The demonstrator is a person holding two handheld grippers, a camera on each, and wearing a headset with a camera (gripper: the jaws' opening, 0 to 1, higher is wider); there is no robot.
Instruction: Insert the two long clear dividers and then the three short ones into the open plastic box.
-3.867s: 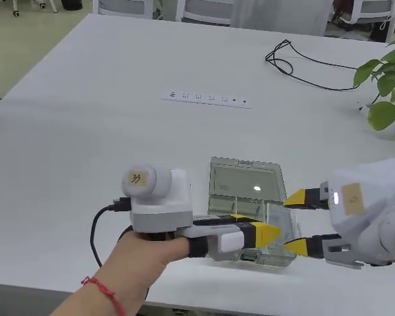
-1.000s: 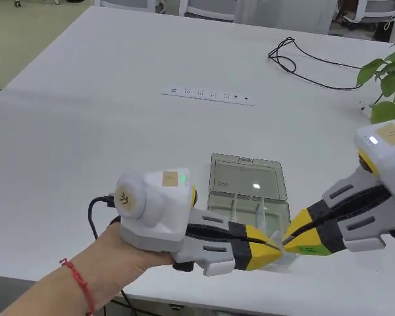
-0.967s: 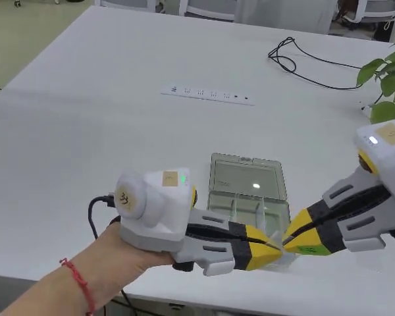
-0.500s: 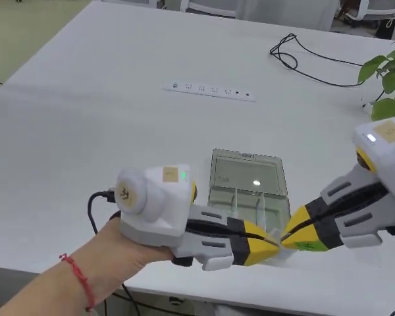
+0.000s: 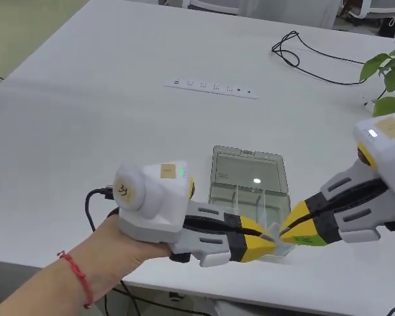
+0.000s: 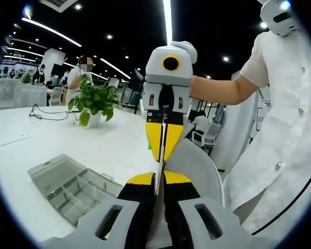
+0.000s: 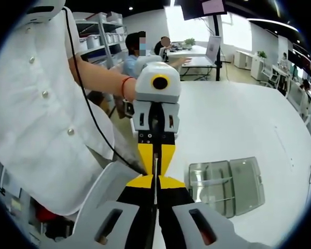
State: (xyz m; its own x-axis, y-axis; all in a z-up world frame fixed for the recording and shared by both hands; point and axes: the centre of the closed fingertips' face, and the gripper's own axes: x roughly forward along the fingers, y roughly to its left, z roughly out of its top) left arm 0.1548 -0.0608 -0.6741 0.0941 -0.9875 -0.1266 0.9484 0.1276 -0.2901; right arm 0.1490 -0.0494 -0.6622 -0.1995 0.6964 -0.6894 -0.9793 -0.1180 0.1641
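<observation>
The open clear plastic box [image 5: 249, 192] lies on the white table, lid [image 5: 250, 168] folded back, with upright clear dividers standing in its base. Just in front of it my left gripper [image 5: 266, 240] and right gripper [image 5: 286, 232] meet tip to tip, both shut on one thin clear divider [image 5: 276, 233]. In the left gripper view my own jaws [image 6: 159, 179] pinch the divider [image 6: 160, 164] edge-on, the right gripper [image 6: 163, 149] faces them, and the box [image 6: 72, 187] lies at lower left. In the right gripper view my jaws [image 7: 155, 182] hold the same divider [image 7: 155, 167] opposite the left gripper [image 7: 155, 155]; the box [image 7: 223, 187] lies at right.
A white power strip [image 5: 210, 87] lies mid-table, a black cable [image 5: 303, 56] loops at the far right, and a green plant [image 5: 390, 79] stands at the right edge. The table's near edge [image 5: 184, 289] runs just below the grippers. People sit in the background.
Earlier the right gripper stood open beside the box and the left reached over it. Now both are shut tip to tip on a divider in front of the box. The head camera shifted.
</observation>
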